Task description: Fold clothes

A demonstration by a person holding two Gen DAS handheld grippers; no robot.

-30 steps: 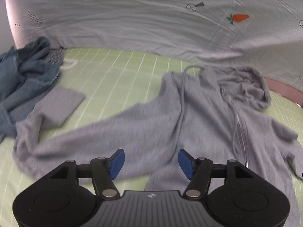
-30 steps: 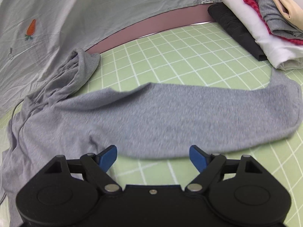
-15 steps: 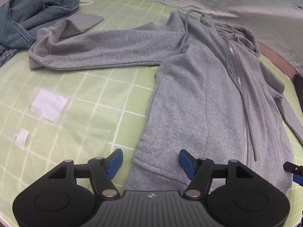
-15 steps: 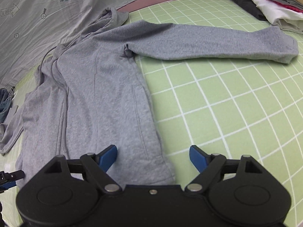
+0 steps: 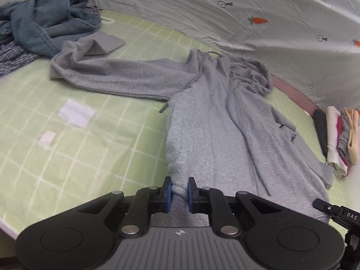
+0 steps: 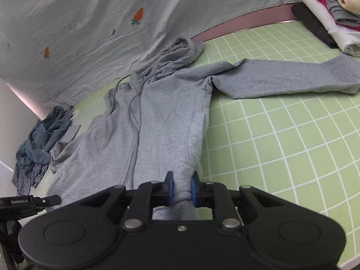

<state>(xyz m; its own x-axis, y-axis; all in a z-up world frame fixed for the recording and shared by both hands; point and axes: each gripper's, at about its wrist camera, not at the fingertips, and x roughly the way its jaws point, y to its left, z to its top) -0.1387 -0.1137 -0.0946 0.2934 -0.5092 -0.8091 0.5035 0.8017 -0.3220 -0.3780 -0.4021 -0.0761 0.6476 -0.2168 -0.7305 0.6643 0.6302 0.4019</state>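
Observation:
A grey zip hoodie [image 5: 216,126] lies face up on the green grid mat [image 5: 94,148], hood toward the back sheet, both sleeves spread sideways. My left gripper [image 5: 179,191] is closing on the hem at the hoodie's left bottom corner, and a bunch of grey cloth is pinched between its blue pads [image 5: 168,190]. In the right wrist view the same hoodie [image 6: 162,121] stretches away from me, and my right gripper [image 6: 181,190] is closing on the hem at the right bottom corner, with cloth squeezed between its pads [image 6: 193,191].
A heap of blue denim and striped clothes [image 5: 38,31] lies at the far left. A stack of folded clothes [image 6: 326,15] sits at the far right. Two white paper scraps [image 5: 76,113] rest on the mat. A grey printed sheet [image 6: 90,29] hangs behind.
Both grippers have drawn back from the sleeves to the hoodie's bottom hem. Their jaws have gone from wide apart to pinching the hem corners.

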